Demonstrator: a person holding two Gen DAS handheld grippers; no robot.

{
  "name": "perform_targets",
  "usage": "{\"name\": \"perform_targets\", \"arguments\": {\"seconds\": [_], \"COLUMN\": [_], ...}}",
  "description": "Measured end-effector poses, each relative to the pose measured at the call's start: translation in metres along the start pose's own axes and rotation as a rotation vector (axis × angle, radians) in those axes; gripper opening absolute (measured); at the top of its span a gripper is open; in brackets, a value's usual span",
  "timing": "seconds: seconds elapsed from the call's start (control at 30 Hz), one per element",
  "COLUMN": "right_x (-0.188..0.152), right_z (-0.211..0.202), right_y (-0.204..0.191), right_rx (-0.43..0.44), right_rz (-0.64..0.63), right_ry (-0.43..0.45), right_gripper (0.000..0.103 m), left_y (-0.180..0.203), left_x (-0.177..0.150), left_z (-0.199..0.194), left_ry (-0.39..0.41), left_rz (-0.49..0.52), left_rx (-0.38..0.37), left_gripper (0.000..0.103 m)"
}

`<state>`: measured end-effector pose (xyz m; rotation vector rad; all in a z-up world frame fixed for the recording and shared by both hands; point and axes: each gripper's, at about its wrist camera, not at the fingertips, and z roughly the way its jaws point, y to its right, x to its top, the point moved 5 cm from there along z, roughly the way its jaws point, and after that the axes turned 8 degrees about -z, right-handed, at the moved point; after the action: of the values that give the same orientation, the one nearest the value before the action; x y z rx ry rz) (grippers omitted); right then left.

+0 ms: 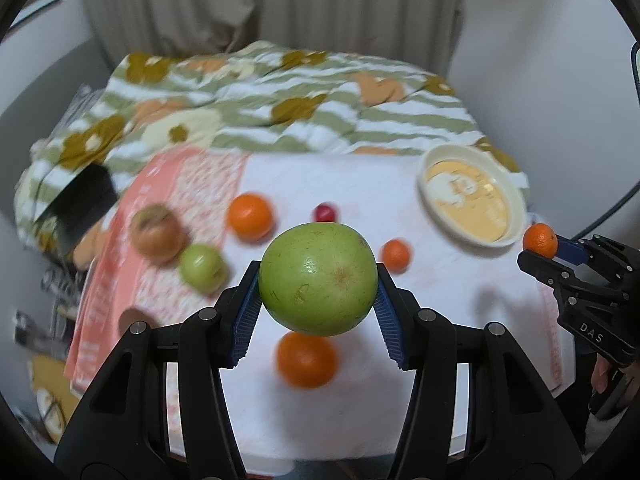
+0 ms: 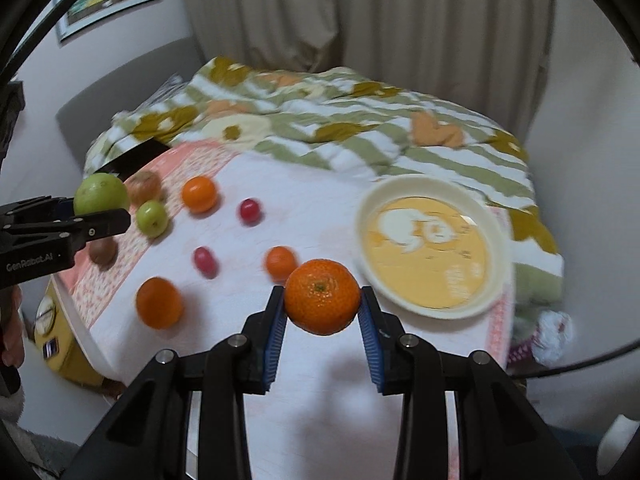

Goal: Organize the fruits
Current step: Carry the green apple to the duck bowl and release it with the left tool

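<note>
My left gripper [image 1: 318,280] is shut on a large green apple [image 1: 318,278] and holds it above the white table [image 1: 360,400]; it also shows in the right wrist view [image 2: 102,196]. My right gripper [image 2: 322,300] is shut on a mandarin [image 2: 322,296], held above the table near the cream and yellow bowl [image 2: 496,240]; it shows in the left wrist view [image 1: 540,242] beside that bowl [image 1: 516,208]. On the table lie several oranges [image 1: 250,216], a small green apple [image 1: 202,266], a brownish fruit [image 1: 158,236] and red plums [image 2: 250,210].
A pink patterned cloth [image 1: 192,176] covers the table's left part. A kiwi [image 2: 103,252] lies near its left edge. A flowered striped blanket [image 1: 280,100] lies behind the table, with a black object [image 1: 80,204] at its left. Curtains [image 2: 360,12] hang at the back.
</note>
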<state>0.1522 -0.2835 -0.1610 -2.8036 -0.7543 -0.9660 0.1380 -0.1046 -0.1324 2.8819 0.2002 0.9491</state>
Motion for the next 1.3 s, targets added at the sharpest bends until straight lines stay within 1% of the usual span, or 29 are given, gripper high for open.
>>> {"name": "perform_targets", "arguments": {"seconds": [0.2,0.37,0.47,0.73,0.87,1.0,1.17,1.3], "right_x": [0.0,0.0,0.001,0.007,0.01,0.009,0.004,0.0], "right_z": [-0.016,-0.017,-0.011,0.015,0.03,0.046,0.061,0.064], "right_y": [0.051,0.088,0.11,0.151,0.162,0.172,0.182,0.189], "right_rx": [-0.09,-0.15,-0.187,-0.236,-0.254,-0.261,-0.266,-0.271], "right_rz": [0.08,0.15,0.202,0.324,0.364,0.414,0.452,0.465], "right_ry": [-0.013,-0.024,-0.038,-0.074,-0.089,-0.097,-0.114,-0.125], "right_gripper": [0.033,0.033,0.033,0.033,0.033,0.033,0.033,0.033], "left_y": [0.053,0.098,0.122,0.172,0.194,0.21,0.225,0.234], "left_x": [0.029,0.053,0.066,0.094,0.097,0.094,0.089,0.087], "left_z": [0.014,0.04,0.063,0.123,0.16,0.194,0.22,0.235], "left_ry": [0.003,-0.017,-0.048,-0.109,-0.154,-0.202,-0.228,-0.241], "left_rz": [0.097,0.195,0.243,0.371,0.44,0.493,0.549,0.572], "left_rx": [-0.09,-0.166,-0.206,-0.284,-0.308,-0.32,-0.318,-0.316], "left_gripper": [0.063,0.063,0.063,0.063,0.063,0.063,0.063,0.063]}}
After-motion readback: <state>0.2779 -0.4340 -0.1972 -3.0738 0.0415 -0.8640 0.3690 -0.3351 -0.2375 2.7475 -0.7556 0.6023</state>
